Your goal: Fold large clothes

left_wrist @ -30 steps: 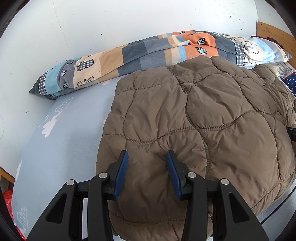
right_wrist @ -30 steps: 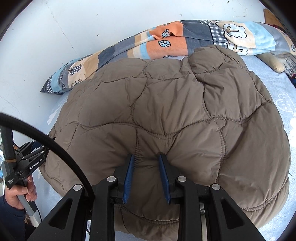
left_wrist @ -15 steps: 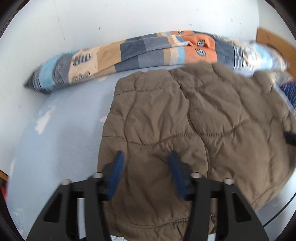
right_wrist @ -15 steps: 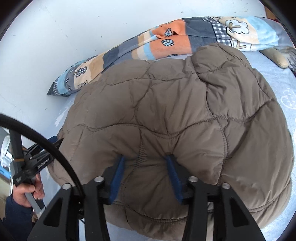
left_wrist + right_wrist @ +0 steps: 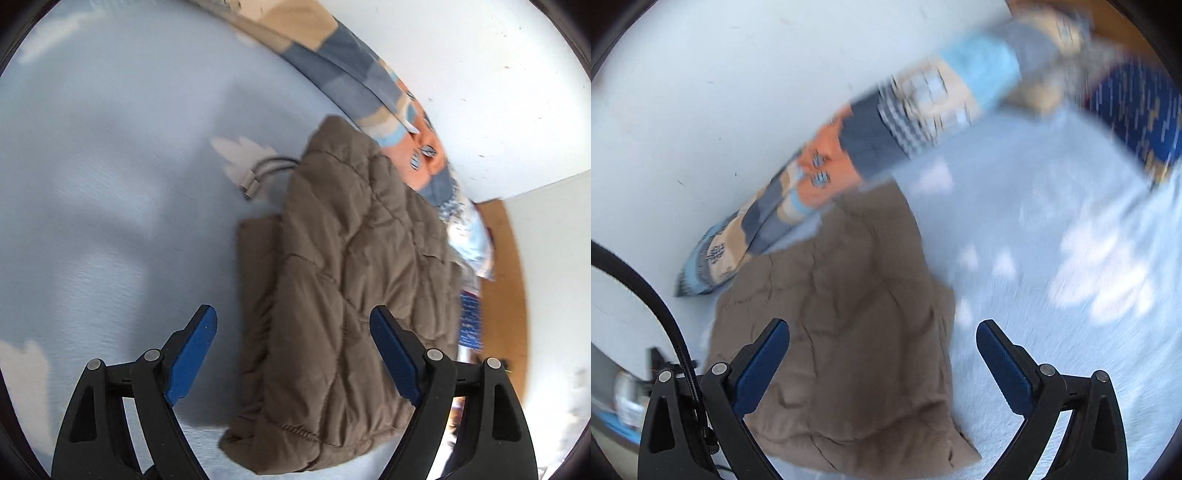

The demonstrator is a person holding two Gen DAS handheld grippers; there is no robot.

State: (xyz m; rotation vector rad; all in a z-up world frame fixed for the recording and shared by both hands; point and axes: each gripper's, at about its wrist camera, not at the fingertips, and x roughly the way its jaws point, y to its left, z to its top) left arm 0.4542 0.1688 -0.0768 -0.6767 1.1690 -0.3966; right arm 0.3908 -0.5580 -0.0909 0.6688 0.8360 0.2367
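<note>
Opening claws (image 5: 293,354) above folded jacket (image 5: 343,295)

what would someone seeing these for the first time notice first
The brown quilted jacket catches the eye first, lying folded on the pale blue bed sheet. Behind it a colourful patchwork pillow lies along the white wall. In front, the left gripper and right gripper are opening, gripping nothing.

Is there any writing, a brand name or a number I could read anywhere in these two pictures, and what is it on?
None can be read.
The brown quilted jacket shows no label.
The patchwork pillow bears only printed leaf and check patterns, blurred.
The dark blue cloth has pale marks too blurred to tell.
</note>
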